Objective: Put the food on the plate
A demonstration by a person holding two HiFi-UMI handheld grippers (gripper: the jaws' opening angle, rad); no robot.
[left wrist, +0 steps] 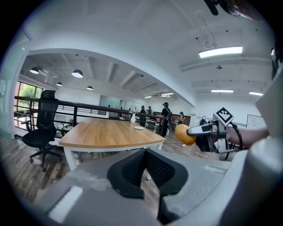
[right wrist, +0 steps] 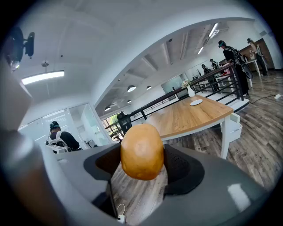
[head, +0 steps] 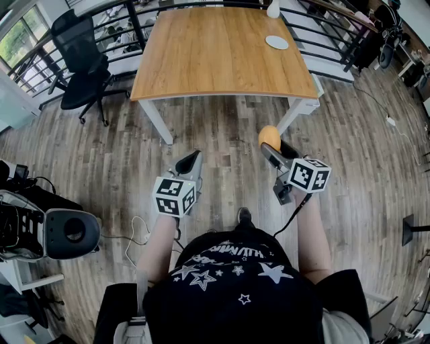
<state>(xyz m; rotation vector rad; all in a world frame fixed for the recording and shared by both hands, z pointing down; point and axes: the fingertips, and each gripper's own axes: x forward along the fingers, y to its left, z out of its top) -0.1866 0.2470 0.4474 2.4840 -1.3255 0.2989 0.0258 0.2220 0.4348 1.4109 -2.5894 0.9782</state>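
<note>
My right gripper point(head: 271, 146), right of centre in the head view, is clamped on the food point(right wrist: 142, 151), holding it in the air over the floor point(head: 222, 127), below the table point(head: 215, 60). The plate point(head: 277, 42) sits at the table's upper right. My left gripper point(head: 191, 161) has its jaws together, empty.

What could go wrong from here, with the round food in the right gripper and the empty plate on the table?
1. The right gripper holds the round food only by its sides, over the wooden floor, not over the table. A smooth, round thing might slip out and fall.
2. The plate lies in the table's far right part, not far from a white vase. A long reach across might knock the vase over.
</note>
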